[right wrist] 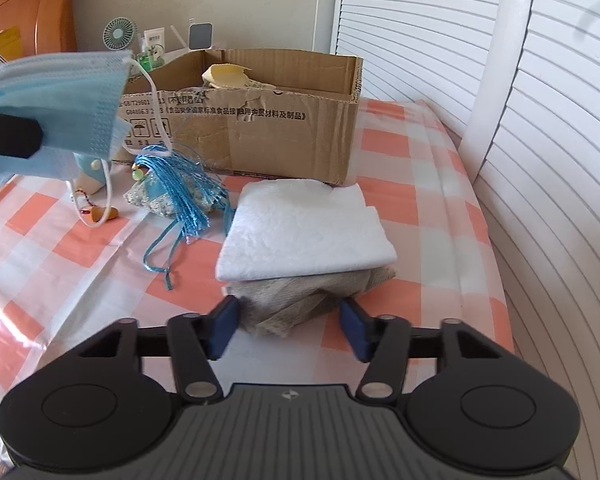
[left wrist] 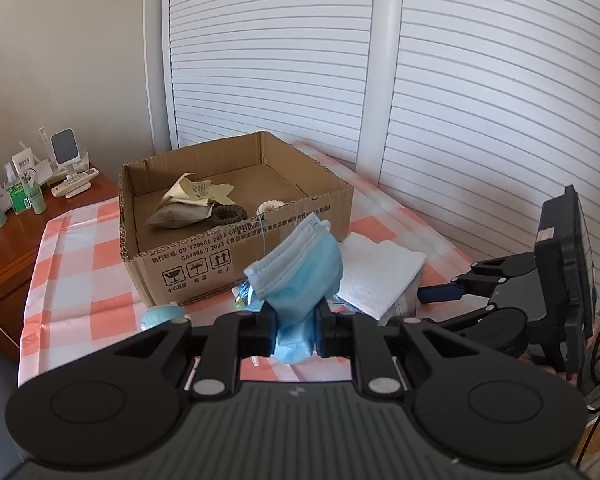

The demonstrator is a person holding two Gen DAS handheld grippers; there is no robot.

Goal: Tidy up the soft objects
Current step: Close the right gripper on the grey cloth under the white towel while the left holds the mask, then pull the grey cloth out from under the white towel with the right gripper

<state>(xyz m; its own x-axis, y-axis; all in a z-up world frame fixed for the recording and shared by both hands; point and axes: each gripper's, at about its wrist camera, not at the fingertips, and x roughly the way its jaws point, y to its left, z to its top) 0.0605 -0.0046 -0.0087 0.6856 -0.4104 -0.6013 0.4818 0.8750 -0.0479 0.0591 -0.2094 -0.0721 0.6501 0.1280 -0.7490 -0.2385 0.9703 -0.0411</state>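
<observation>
Two grippers: left gripper (left wrist: pixel 296 322) clamps the blue face mask (left wrist: pixel 300 264), held above the checked cloth (left wrist: pixel 80 256)
Right gripper (right wrist: pixel 288 322): jaws apart either side of the grey-brown cloth (right wrist: pixel 296 300), pads not pressing it
White folded towel (right wrist: pixel 304 232): lies on that cloth, just beside the cardboard box (right wrist: pixel 284 136)
Blue cord bundle (right wrist: pixel 180 188): left of the towel

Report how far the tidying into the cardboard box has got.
Done: a yellow cloth, a dark scrunchie and a pouch lie in the cardboard box. In hand: the left claw grips a blue face mask. Left: white folded cloth, grey cloth between the right claw's jaws, blue tassel.
</observation>
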